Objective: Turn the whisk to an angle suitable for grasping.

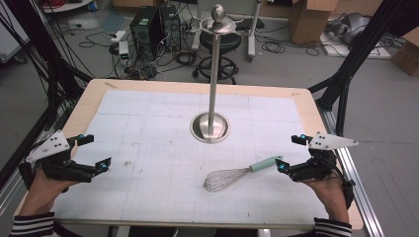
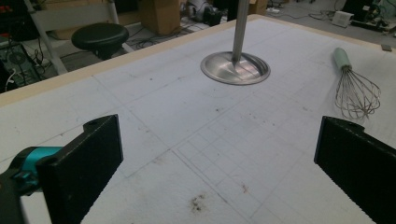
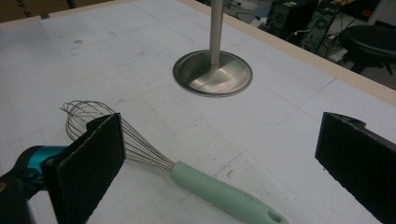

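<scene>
**Whisk lies handle-first toward the right gripper**

The whisk point(image 1: 238, 175) lies flat on the tabletop point(image 1: 148, 128), in the near right part of the gridded white mat, in front of the steel stand point(image 1: 211, 89) with its round base. Its long axis runs slantwise: the wire balloon points toward the middle of the mat and the pale green handle point(image 3: 224, 193) points out toward the right edge.

The right gripper point(image 1: 287, 154) hovers just beside the handle's end, jaws spread wide with nothing between them. In the right gripper view the handle crosses the lower part of the gap between the jaws, nearer the left-hand jaw, and the wires pass behind that jaw.

The left gripper point(image 1: 96, 150) hovers over the left edge of the mat, well apart from the whisk, its jaws likewise spread and empty; in the left gripper view the whisk sits far off at the upper right.

The right hand is clearly the nearer one. A pickup would likely mean easing it forward and down so the jaws straddle the handle across its long axis, then closing.
</scene>
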